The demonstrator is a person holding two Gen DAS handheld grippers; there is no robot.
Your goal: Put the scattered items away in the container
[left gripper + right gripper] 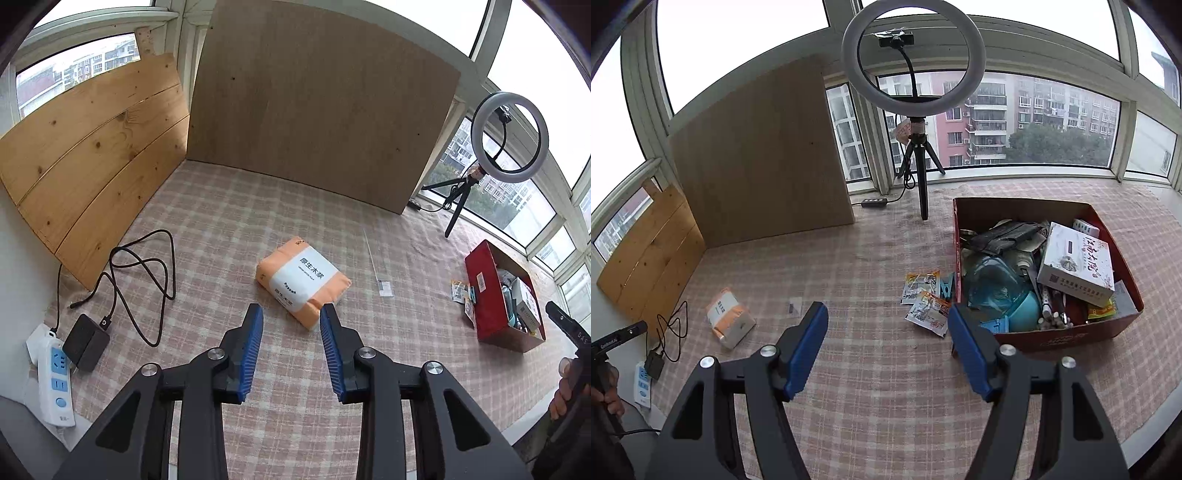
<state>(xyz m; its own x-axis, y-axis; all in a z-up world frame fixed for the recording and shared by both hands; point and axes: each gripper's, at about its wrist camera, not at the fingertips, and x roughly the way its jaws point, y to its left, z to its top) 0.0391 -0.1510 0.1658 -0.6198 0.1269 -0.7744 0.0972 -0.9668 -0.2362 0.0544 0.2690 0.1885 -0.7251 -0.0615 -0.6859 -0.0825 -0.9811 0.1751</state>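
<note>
An orange-and-white tissue pack lies on the checked cloth just beyond my left gripper, which is open and empty. The same tissue pack shows far left in the right wrist view. The red cardboard box, full of several items, sits at the right. My right gripper is open and empty, its right finger close to the box's near corner. Two snack sachets and a blue clip lie beside the box's left wall. A small clear packet lies right of the tissue pack.
A ring light on a tripod stands behind the box. Wooden boards lean along the back and left. A black cable and adapter and a white power strip lie at the left edge. The box sits far right.
</note>
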